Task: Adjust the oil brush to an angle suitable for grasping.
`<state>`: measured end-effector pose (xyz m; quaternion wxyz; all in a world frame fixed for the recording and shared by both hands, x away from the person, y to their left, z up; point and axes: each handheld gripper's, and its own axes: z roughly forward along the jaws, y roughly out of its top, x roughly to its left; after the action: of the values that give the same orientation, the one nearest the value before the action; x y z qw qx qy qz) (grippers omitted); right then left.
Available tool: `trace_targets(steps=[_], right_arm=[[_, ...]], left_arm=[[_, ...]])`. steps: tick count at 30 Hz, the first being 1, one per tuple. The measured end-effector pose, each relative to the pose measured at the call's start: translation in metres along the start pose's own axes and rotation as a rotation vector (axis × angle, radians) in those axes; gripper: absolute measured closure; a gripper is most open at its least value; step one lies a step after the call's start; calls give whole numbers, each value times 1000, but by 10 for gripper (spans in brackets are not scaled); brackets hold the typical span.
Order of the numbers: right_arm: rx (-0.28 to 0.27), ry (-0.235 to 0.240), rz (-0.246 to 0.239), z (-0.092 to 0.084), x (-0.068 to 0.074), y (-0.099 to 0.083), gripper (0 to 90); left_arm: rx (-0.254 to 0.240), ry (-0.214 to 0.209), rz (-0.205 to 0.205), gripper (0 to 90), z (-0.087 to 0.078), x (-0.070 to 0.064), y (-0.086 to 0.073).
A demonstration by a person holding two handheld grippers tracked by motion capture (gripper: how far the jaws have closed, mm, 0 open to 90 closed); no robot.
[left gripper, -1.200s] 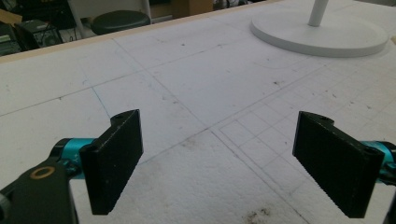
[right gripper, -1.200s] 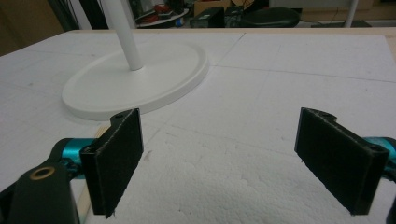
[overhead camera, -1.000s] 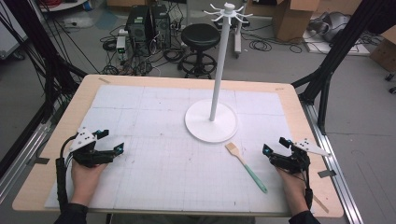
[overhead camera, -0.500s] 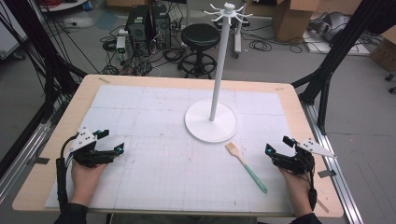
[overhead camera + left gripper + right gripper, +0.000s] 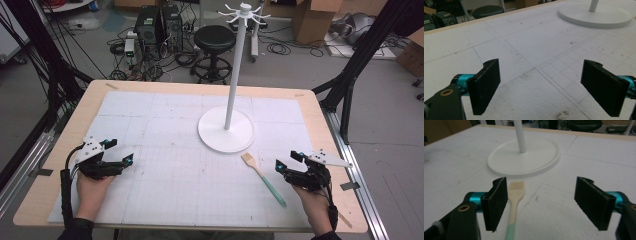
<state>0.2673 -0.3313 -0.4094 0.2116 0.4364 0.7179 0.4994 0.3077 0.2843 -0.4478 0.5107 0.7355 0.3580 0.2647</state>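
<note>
A brush [image 5: 263, 178] with a beige head and teal handle lies flat on the white mat, just in front of the round base [image 5: 226, 130] of a tall white hook stand [image 5: 235, 70]. My right gripper [image 5: 287, 160] hovers just right of the brush. In the right gripper view the brush [image 5: 515, 197] lies on the mat below, beside the left jaw. The right gripper [image 5: 541, 205] is open; its jaws have just been closing, with nothing pressed between them. My left gripper [image 5: 121, 150] sits open near the table's front left, its jaws [image 5: 540, 87] wide over bare mat.
The white gridded mat [image 5: 175, 125] covers most of the wooden table [image 5: 65, 150]. The stand's base [image 5: 596, 17] lies far off in the left gripper view. A black stool [image 5: 214, 42], computers and cables sit on the floor beyond the far edge. Black frame legs flank both sides.
The right hand has lifted a little and shifted slightly towards the brush, and its jaws look somewhat narrower. The left hand and the brush have not moved.
</note>
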Motion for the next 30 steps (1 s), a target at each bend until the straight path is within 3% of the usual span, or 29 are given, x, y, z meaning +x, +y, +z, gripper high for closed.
trace_targets(steps=[5,8,11,12,16,25,30], right_arm=[[44,22,-19,6,6,-5,336],[91,46,-18,13,9,-10,407],[128,42,-26,16,11,-13,430],[172,41,-34,18,15,-14,452],[237,31,-67,22,24,-17,500],[320,44,-105,29,30,-23,598],[374,33,-149,35,36,-25,670]], left_arm=[[3,3,4,166,0,0,0],[3,3,5,167,0,0,0],[5,3,7,166,0,-1,0],[5,3,11,166,0,-1,0],[6,4,13,166,0,-1,0],[8,6,14,167,1,-1,0],[10,8,19,166,1,-2,0]])
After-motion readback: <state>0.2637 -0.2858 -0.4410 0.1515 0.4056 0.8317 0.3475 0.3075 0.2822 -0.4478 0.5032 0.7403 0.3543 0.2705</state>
